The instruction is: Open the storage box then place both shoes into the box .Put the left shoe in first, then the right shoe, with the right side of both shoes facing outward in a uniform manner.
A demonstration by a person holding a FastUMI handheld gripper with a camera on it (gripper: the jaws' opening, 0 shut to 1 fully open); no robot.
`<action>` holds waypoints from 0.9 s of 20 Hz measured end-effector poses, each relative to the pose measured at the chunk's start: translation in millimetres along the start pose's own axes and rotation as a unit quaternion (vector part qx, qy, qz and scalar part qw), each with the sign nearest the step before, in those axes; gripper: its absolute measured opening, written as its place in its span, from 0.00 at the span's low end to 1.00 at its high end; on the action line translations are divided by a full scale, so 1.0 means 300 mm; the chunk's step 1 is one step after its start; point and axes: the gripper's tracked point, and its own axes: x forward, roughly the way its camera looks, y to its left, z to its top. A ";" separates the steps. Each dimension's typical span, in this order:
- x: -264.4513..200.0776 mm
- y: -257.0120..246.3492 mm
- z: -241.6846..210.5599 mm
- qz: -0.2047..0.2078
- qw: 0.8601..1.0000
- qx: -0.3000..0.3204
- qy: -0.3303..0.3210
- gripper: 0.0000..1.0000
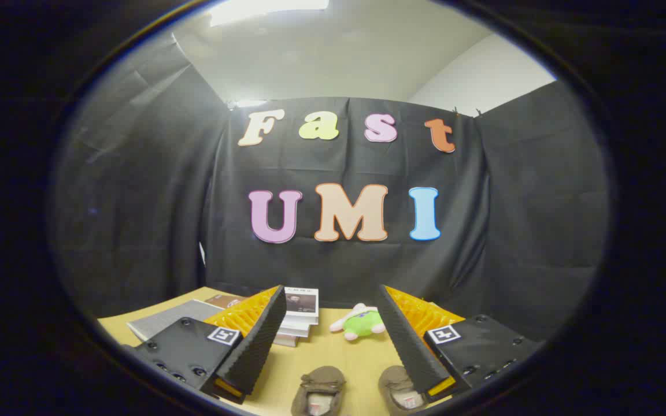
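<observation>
Claw spread above shoes.

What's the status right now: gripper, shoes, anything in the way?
Gripper open, holding nothing. Two brown shoes on the table, between its fingers. Green plush toy and stacked books beyond them.

Nothing here is showing text clear enough to read. The top book of a stack on the tabletop is carrying a printed cover, but its lettering is too small and blurred to make out. Each finger of the gripper, standing wide apart, is wearing a square black-and-white marker, a coded pattern without words. A tag inside each shoe is showing as a blurred patch.
</observation>
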 end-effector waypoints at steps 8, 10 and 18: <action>0.002 0.044 0.022 0.010 1.000 -0.020 -0.004 1.00; -0.006 0.056 0.015 0.014 0.999 -0.032 -0.004 1.00; -0.013 0.080 -0.045 0.019 1.000 -0.014 0.019 1.00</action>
